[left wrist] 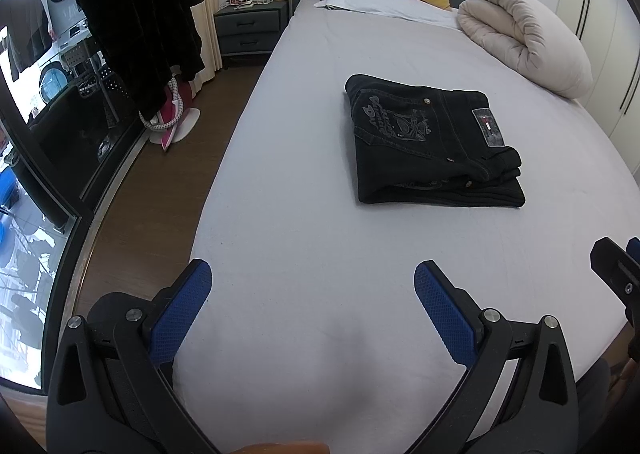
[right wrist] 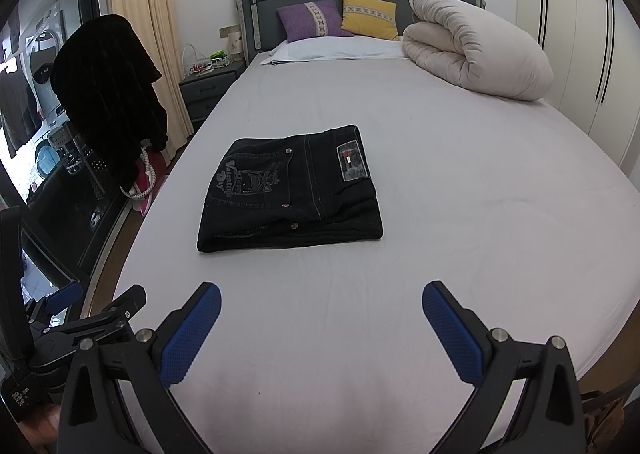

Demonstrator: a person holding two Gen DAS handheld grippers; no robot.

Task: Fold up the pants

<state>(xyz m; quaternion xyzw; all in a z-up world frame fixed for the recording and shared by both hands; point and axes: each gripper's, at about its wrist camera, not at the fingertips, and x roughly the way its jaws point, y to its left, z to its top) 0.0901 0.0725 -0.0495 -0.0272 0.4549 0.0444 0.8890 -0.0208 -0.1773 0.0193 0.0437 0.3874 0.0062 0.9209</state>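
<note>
The black jeans (left wrist: 432, 145) lie folded into a compact rectangle on the grey bed sheet (left wrist: 304, 181), with the embroidered back pocket and waist label on top. They also show in the right wrist view (right wrist: 292, 193). My left gripper (left wrist: 312, 278) is open and empty, held above the near part of the bed, well short of the jeans. My right gripper (right wrist: 320, 298) is open and empty too, also short of the jeans. The right gripper's tip shows at the right edge of the left wrist view (left wrist: 618, 270); the left gripper shows at lower left of the right wrist view (right wrist: 80, 318).
A rolled cream duvet (right wrist: 476, 49) and purple (right wrist: 310, 19) and yellow (right wrist: 370, 15) pillows lie at the bed's head. A nightstand (left wrist: 250, 27), a hanging black coat (left wrist: 140, 21) and wood floor (left wrist: 160, 189) are to the left. White wardrobes (right wrist: 580, 33) stand at the right.
</note>
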